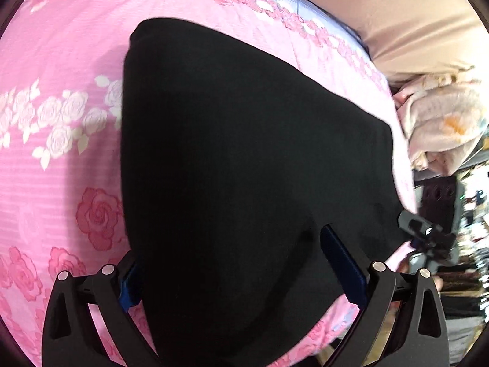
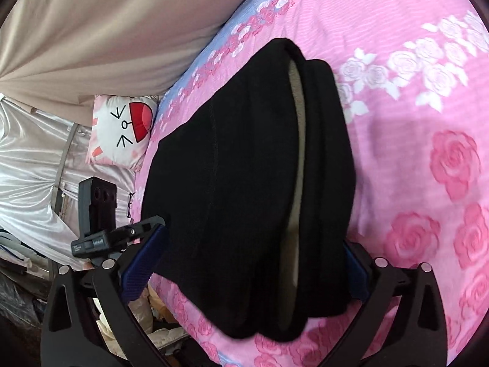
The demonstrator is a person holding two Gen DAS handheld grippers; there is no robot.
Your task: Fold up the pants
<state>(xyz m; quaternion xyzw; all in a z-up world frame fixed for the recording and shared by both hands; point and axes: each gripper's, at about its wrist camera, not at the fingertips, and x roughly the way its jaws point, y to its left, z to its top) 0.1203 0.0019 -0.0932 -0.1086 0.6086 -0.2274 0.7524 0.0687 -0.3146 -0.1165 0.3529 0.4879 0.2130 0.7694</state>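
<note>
The black pants [image 1: 244, 159] lie folded on a pink rose-print bed sheet [image 1: 55, 61]. In the right wrist view the pants [image 2: 244, 183] show their waistband end with a beige lining strip. My left gripper [image 1: 232, 263] is open, its blue-padded fingers [image 1: 345, 263] wide apart above the near edge of the pants. My right gripper [image 2: 253, 257] is open too, its fingers [image 2: 143, 260] straddling the near end of the pants. The other gripper [image 1: 424, 235] shows at the right edge of the left wrist view.
A beige headboard or curtain [image 2: 107, 30] runs along the far side of the bed. A white cartoon-face pillow [image 2: 122, 128] sits by the bed's edge. Silvery fabric [image 2: 27, 165] and a heap of pale bedding [image 1: 443, 122] lie beyond the bed.
</note>
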